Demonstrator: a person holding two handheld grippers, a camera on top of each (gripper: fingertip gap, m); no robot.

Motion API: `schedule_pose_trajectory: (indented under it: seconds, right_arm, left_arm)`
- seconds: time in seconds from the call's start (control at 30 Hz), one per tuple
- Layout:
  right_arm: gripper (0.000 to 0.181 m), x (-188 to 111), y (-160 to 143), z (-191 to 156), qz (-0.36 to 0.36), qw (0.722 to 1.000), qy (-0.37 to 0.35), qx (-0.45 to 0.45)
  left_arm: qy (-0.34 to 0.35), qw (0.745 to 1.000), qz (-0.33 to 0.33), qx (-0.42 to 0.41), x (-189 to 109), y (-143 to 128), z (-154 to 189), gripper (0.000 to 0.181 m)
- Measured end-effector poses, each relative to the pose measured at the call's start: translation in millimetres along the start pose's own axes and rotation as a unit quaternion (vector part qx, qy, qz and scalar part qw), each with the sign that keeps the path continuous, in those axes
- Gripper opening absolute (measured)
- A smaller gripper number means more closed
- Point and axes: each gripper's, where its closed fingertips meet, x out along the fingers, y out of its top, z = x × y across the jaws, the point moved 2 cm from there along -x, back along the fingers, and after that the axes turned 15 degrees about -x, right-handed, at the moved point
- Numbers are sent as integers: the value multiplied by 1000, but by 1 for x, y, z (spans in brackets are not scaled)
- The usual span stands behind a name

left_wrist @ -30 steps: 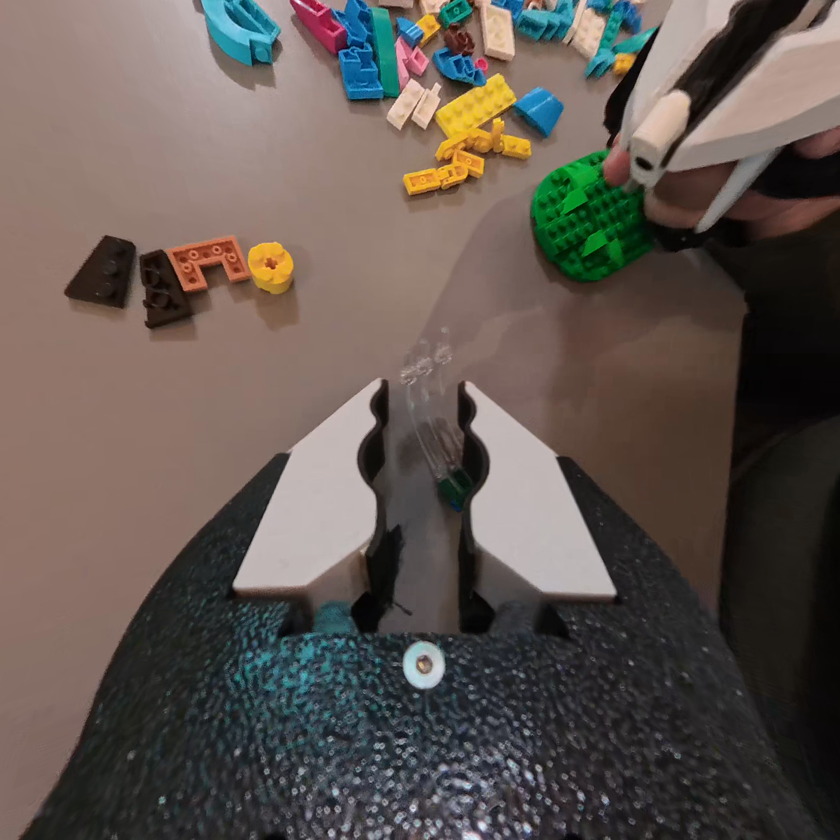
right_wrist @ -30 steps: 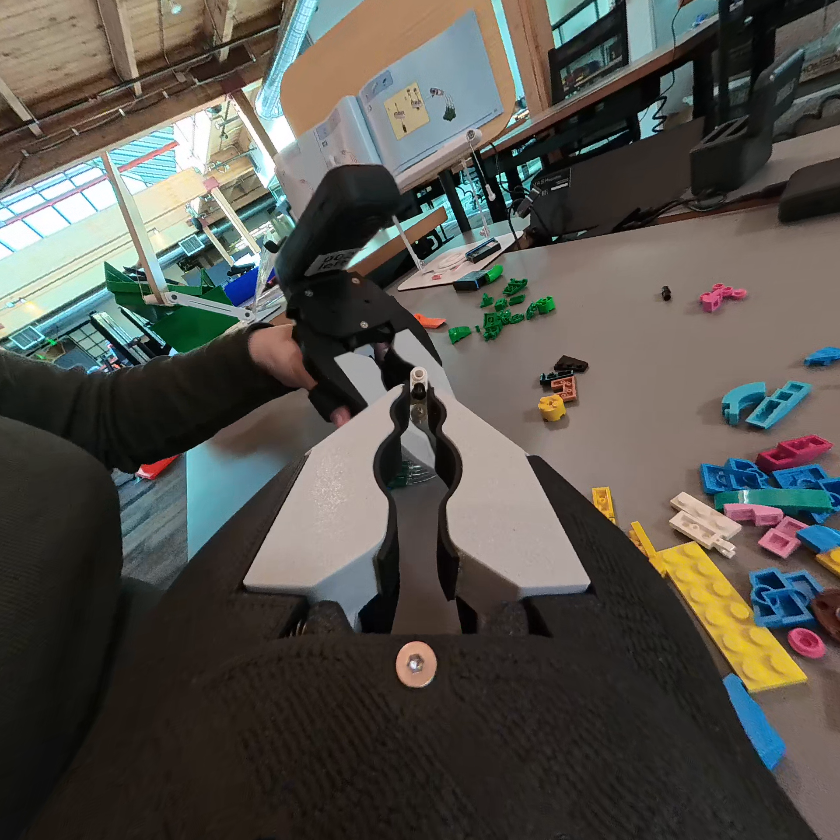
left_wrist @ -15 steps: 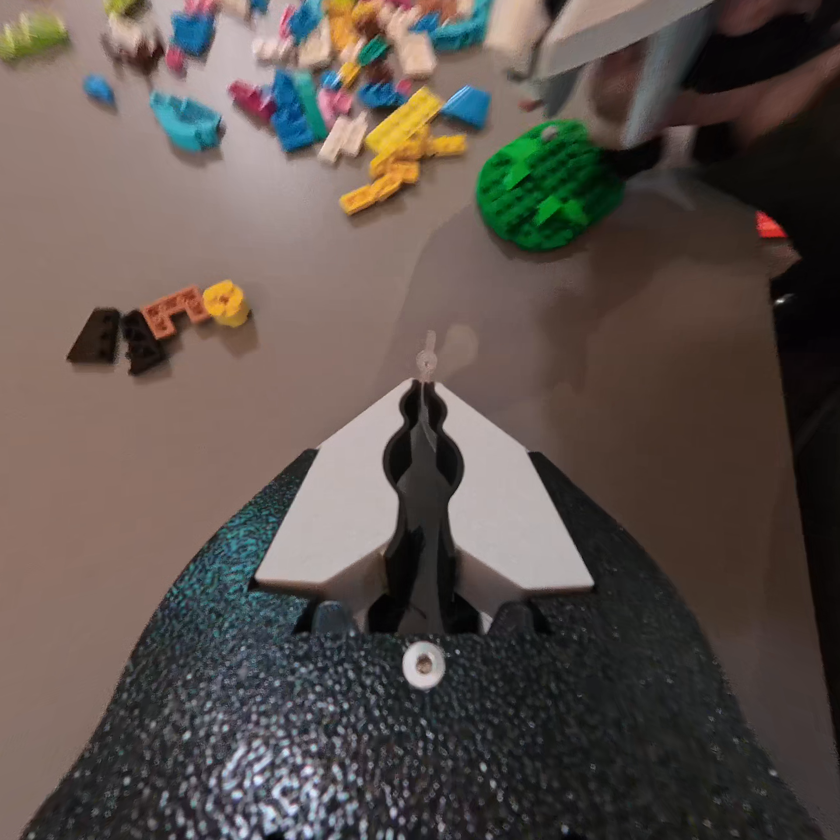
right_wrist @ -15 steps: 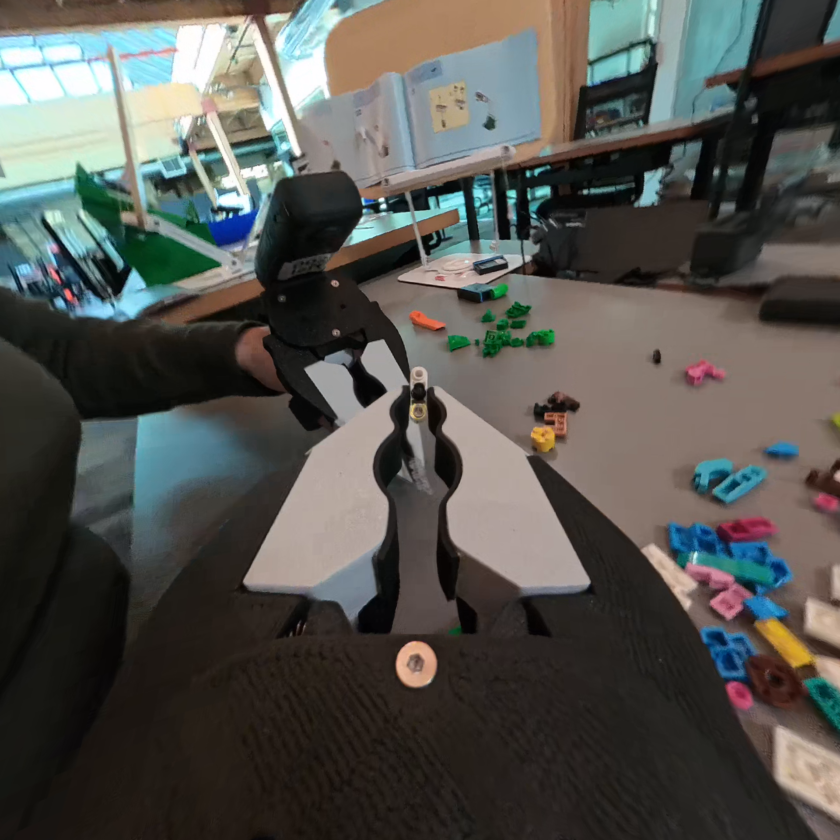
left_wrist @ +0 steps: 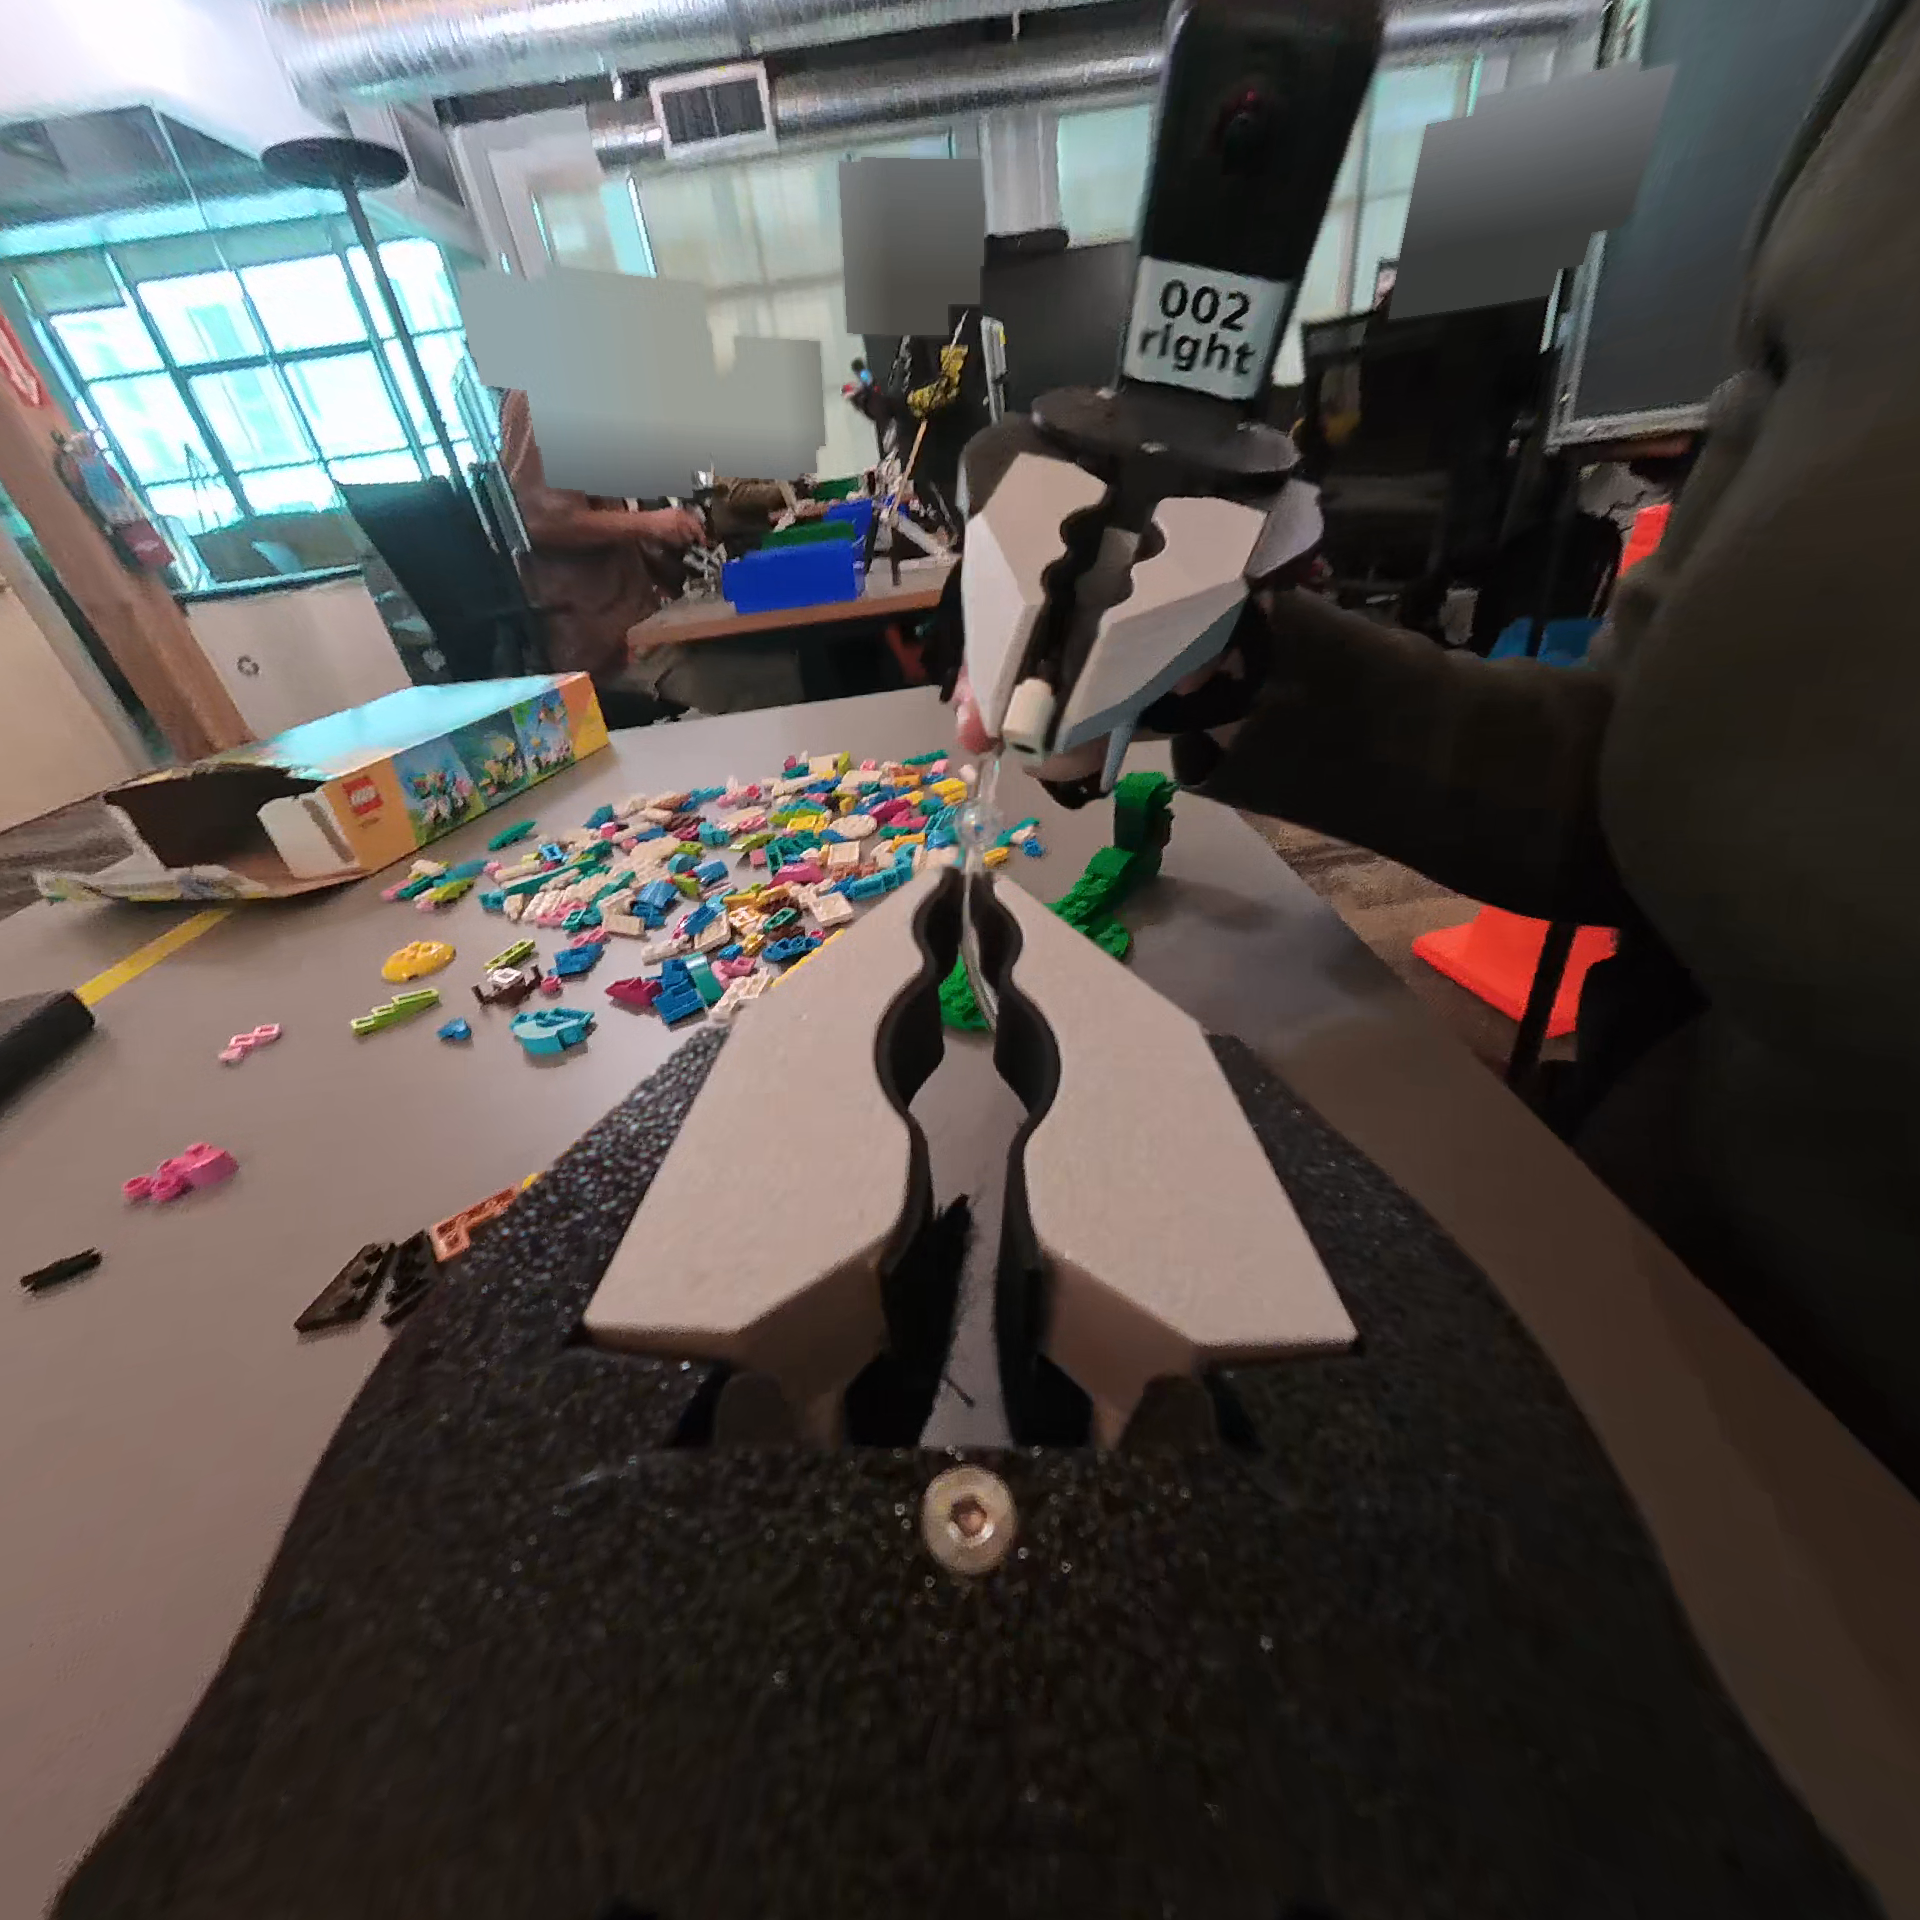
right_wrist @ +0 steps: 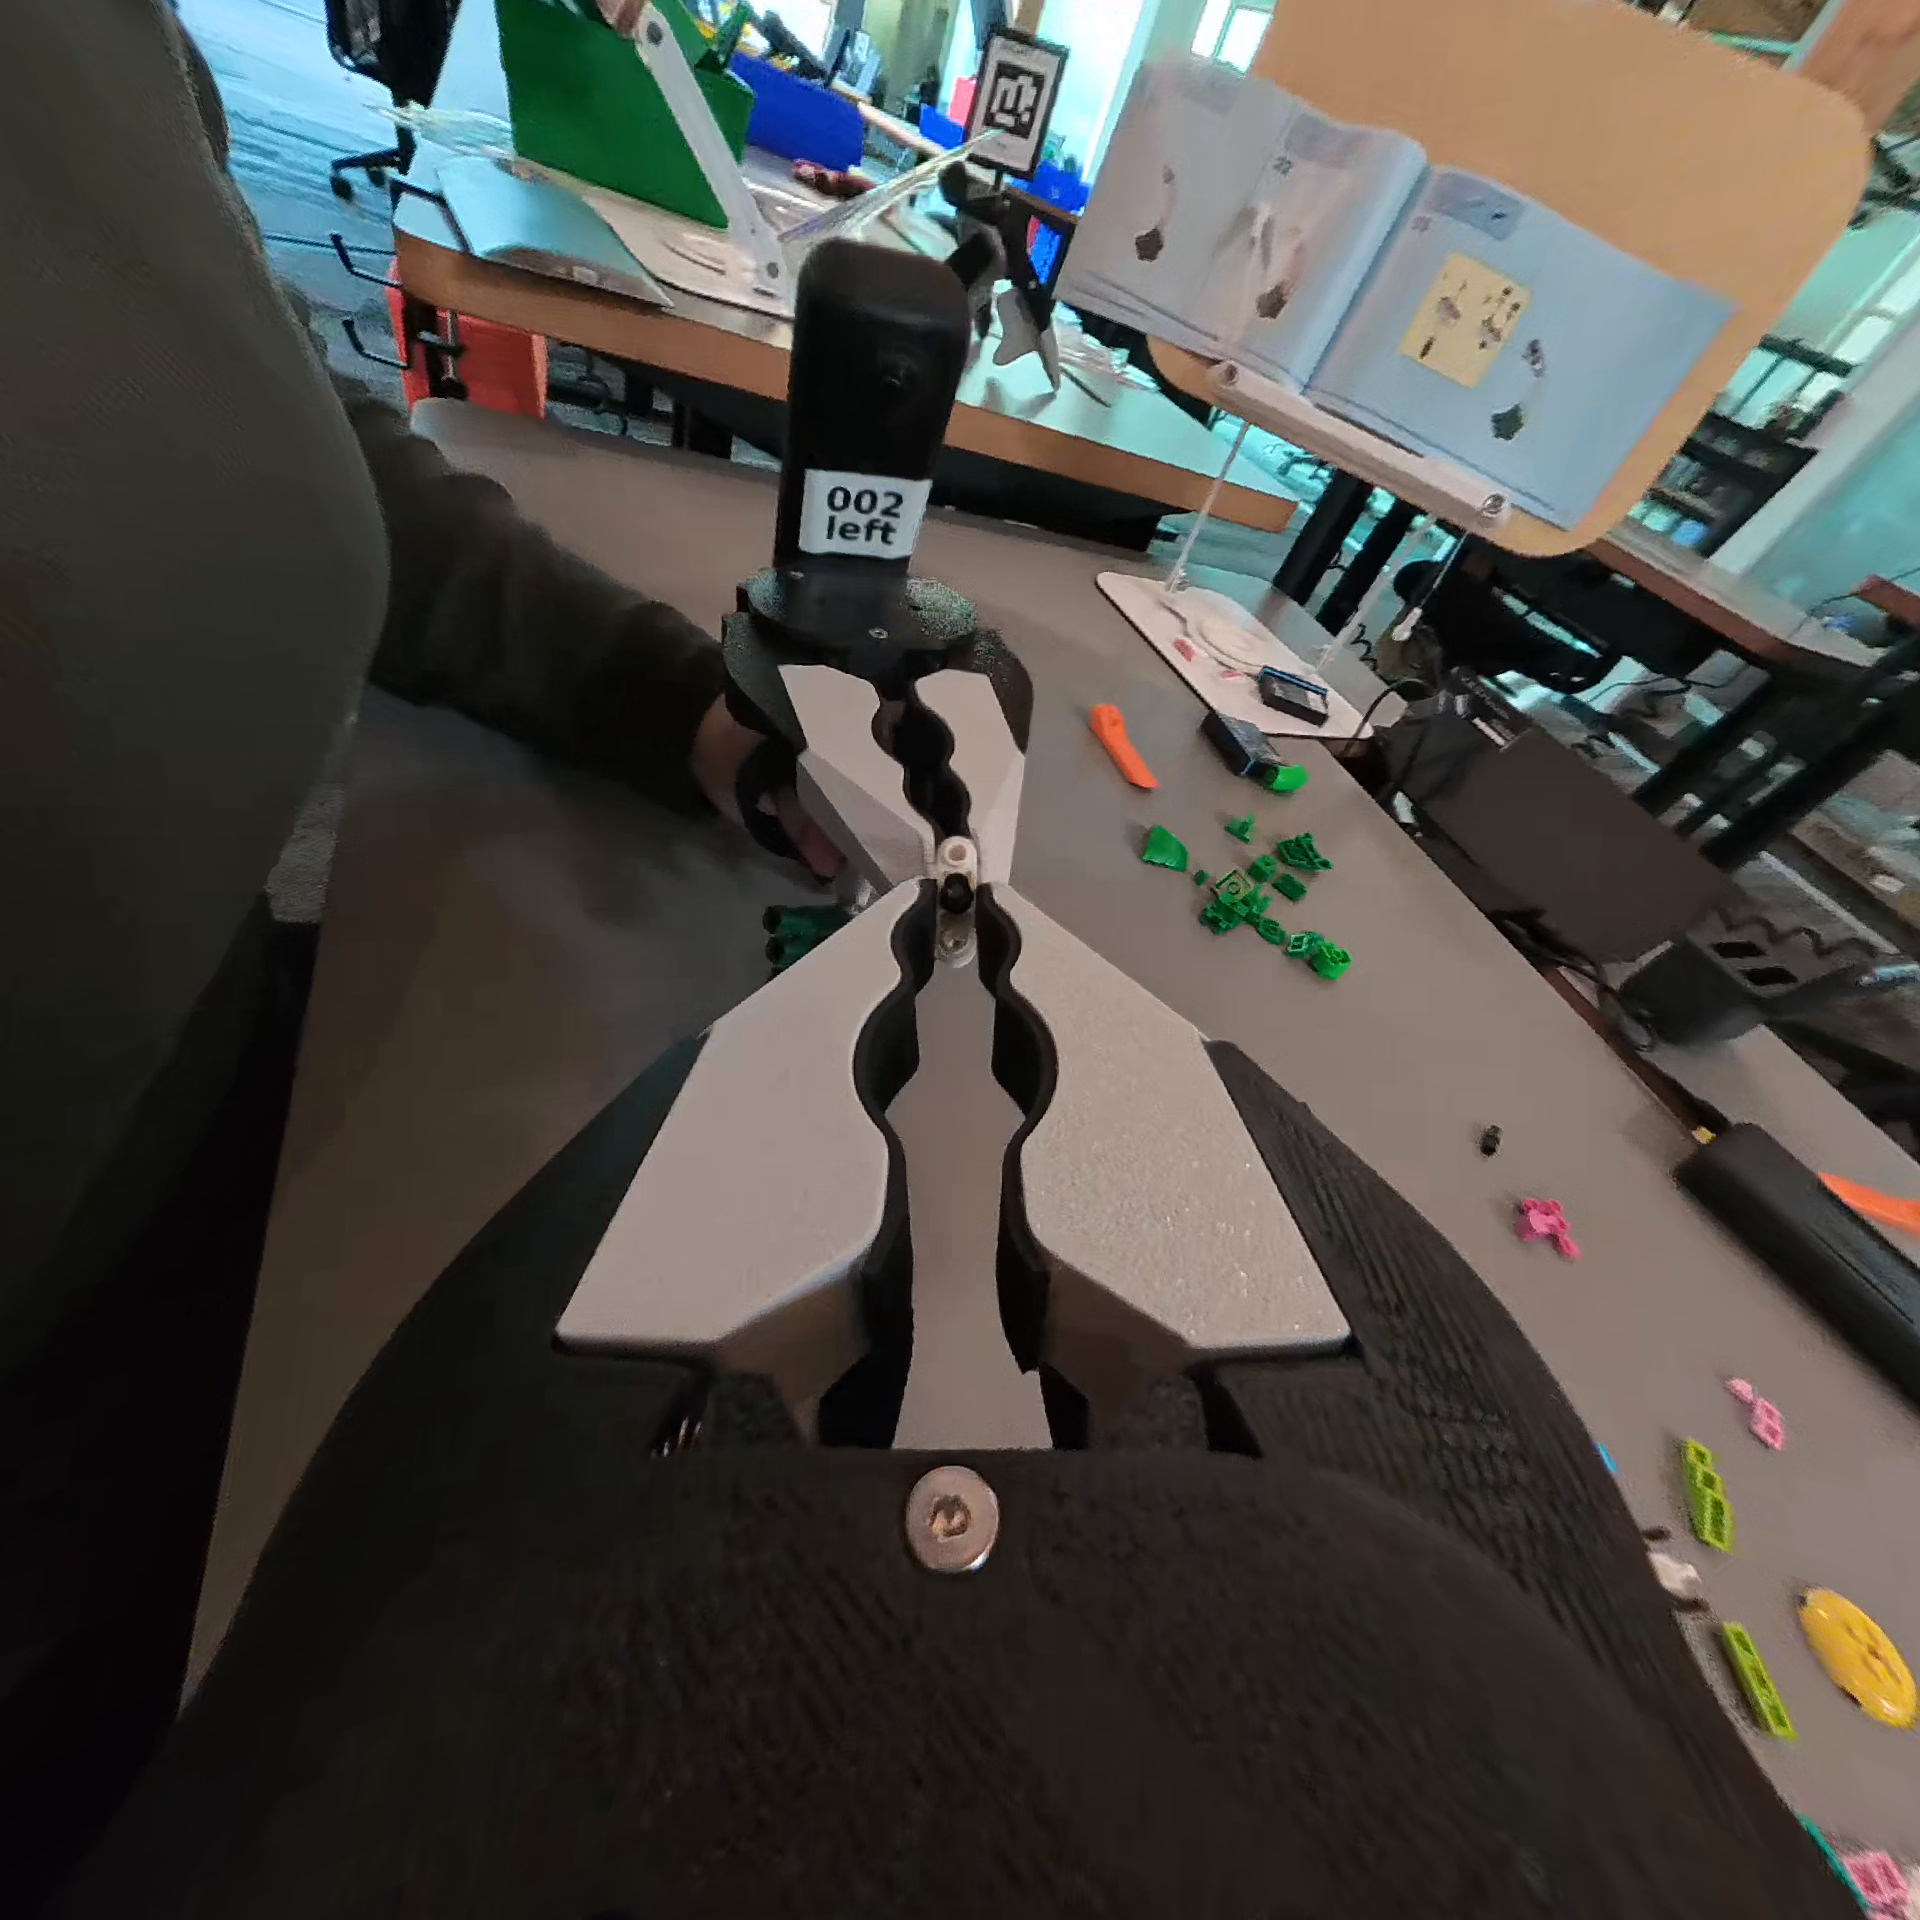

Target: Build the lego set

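Clear plastic stem: a thin, curved transparent lego rod (left_wrist: 977, 904) sits pinched between the closed tips of my left gripper (left_wrist: 966, 883), held up over the near edge of the grey table (left_wrist: 312, 1122).
White connector: a small white lego piece with a dark pin hole (right_wrist: 954, 896) is clamped in the closed tips of my right gripper (right_wrist: 951, 914); the left wrist view shows it just above the rod's top end, touching or nearly so, I cannot tell which.
Handling: both parts look light, hard and slick, and the rod slender enough to flex or snap, so I judge it best gripped low on the shaft and pushed straight along its length.
Green build: the green studded lego assembly (left_wrist: 1101, 894) rests on the table just beyond my left fingers.
Loose bricks: a many-coloured heap (left_wrist: 748, 862) lies toward the middle of the table.
Box: an opened cardboard lego box (left_wrist: 353, 790) lies at the far left edge.
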Motion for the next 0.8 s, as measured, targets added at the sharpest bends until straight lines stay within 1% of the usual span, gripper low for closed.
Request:
schedule_pose_trajectory:
  seconds: [0.17, 0.33, 0.6, 0.8]
  right_arm:
    - [6, 4, 6, 1, 8, 1000, 12, 4]
    - [6, 3, 10, 4, 21, 999, 26, 16]
    - [6, 12, 19, -3, 1, 997, 71, -2]
    - [6, 15, 22, -3, -8, 997, 81, 4]
  left_arm:
    - [-30, 999, 14, -4, -5, 4, 6, 0]
    - [-40, 999, 16, -6, -8, 5, 8, 0]
    - [-54, 998, 23, 0, -10, 7, 13, 0]
    - [-54, 998, 25, 11, -13, 10, 15, 0]
